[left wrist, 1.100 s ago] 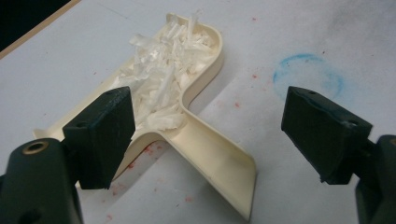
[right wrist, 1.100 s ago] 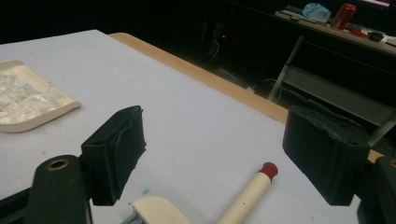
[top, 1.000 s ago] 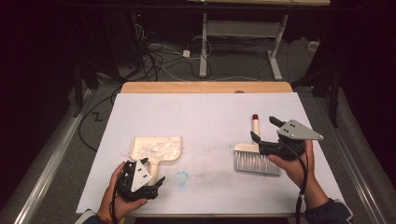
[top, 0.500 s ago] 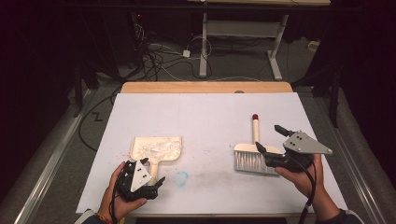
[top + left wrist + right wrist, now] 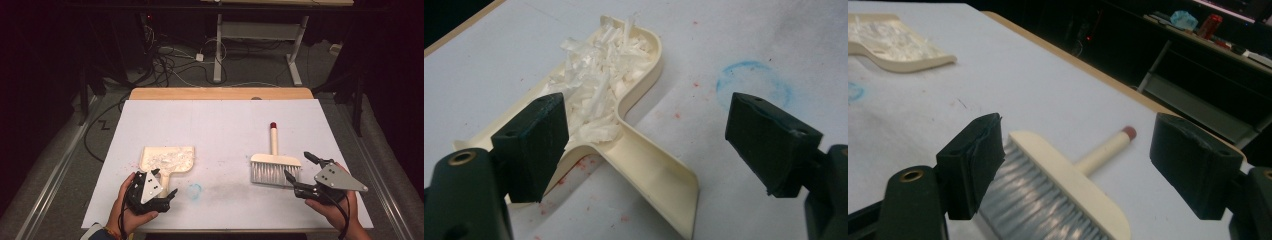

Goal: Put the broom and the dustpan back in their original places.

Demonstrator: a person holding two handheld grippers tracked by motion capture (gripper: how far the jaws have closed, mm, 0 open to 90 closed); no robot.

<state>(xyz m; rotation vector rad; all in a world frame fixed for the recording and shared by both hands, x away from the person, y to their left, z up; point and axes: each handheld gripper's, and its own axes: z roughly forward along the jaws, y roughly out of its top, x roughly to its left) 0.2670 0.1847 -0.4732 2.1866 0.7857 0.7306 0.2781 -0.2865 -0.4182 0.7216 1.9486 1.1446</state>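
A cream dustpan (image 5: 166,160) (image 5: 634,145) full of white shreds lies on the white table cover at the front left, its handle pointing toward me. My left gripper (image 5: 162,184) (image 5: 646,145) stands open just over that handle, one jaw on each side, touching nothing. A cream hand brush (image 5: 275,162) (image 5: 1068,185) with grey bristles and a red-tipped handle lies flat at the front right. My right gripper (image 5: 298,167) (image 5: 1075,167) is open beside the brush's right end, and its jaws hold nothing.
A faint blue ring (image 5: 195,189) (image 5: 751,82) is drawn on the white table cover (image 5: 220,125) between dustpan and brush. Small red specks dot the cover near the dustpan. Behind the table's wooden far edge (image 5: 220,93) are cables and a desk frame on the floor.
My right gripper has drawn back toward me and to the right, away from the brush, which now lies free on the table. The left gripper has barely moved.
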